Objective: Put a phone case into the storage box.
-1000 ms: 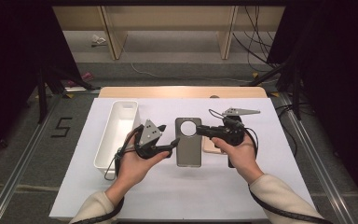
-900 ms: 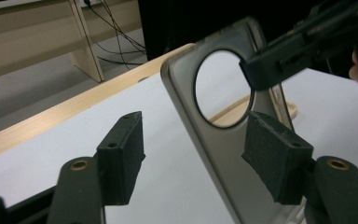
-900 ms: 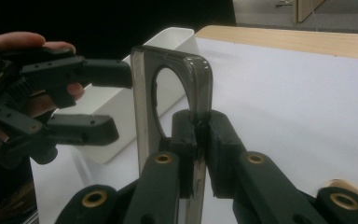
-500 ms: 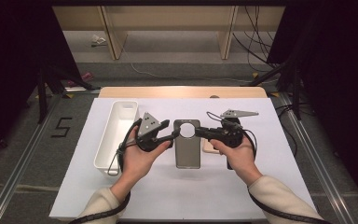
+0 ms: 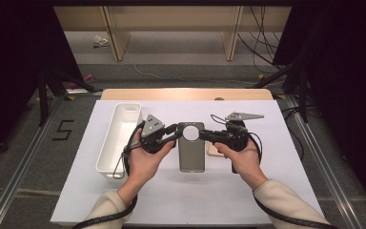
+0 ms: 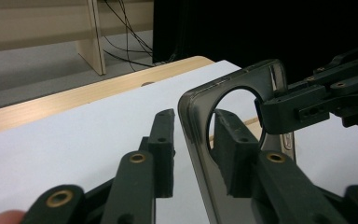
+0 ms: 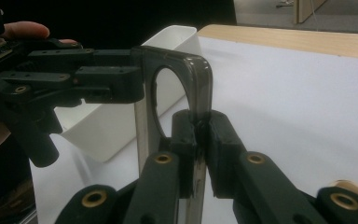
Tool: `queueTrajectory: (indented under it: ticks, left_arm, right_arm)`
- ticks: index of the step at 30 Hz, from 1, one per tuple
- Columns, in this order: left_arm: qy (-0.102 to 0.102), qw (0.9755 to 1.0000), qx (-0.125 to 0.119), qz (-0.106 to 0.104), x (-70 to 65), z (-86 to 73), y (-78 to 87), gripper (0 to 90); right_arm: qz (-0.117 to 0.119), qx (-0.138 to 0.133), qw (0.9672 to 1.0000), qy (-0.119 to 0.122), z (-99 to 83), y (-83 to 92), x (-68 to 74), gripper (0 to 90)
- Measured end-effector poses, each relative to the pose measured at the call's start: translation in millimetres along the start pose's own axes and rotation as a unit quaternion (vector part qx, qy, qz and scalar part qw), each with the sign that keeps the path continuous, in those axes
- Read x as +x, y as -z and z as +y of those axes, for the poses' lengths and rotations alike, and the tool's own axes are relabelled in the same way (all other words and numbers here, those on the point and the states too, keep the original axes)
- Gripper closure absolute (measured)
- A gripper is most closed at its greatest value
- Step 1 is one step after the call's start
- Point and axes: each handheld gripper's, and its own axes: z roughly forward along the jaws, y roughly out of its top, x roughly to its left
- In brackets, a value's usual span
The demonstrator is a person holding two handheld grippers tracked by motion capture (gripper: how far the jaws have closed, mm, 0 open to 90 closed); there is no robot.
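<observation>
- Dark surroundings and a grey floor frame the bench [image 5: 124, 200], whose top is covered by a white sheet, with a strip of pale wood showing at its 12 o'clock edge.
- At the middle of the bench, a smoky translucent phone case [image 5: 191, 151] with a round camera cut-out is held between the two tools, its cut-out end toward 12 o'clock.
- A white rectangular bin [image 5: 119, 138] stands at 9 o'clock of the case, well apart from it, and looks empty. A small wooden piece [image 5: 213, 150] peeks out just beside the case at 3 o'clock.
- Progress, as a judgement: the case is already picked up and secured on one side; the second grip is about half made. What follows, perhaps flexing it or moving it to the bin, is not yet begun.
- The right tool [image 7: 196, 135] is clamped on the case's rim, its pads pressing the wall from both sides.
- The left tool [image 6: 193, 154] has just been closing. Its jaws straddle the opposite rim by the cut-out, one pad [image 6: 230, 154] against the inner wall, the outer pad apparently a sliver short of the case, so it is not yet a firm grip.
</observation>
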Motion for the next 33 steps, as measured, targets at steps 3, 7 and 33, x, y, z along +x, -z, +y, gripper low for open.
queueTrajectory:
  ticks: [3,7,33]
  left_arm:
    - [0.006,1.0,0.0,0.0,0.3,-0.5,-0.5,71.0]
    - [0.01,0.9999,0.0,0.005,0.4,-1.4,0.0,76.3]
    - [-0.008,0.9992,-0.01,0.038,-6.3,2.8,3.4,85.0]
  right_arm:
    - [0.0,-0.001,1.0,0.001,0.2,-0.1,0.2,82.7]
    - [0.0,-0.001,1.0,0.003,0.0,-0.3,0.8,82.7]
    - [-0.007,0.0,0.9998,0.021,-3.9,-6.7,2.1,79.1]
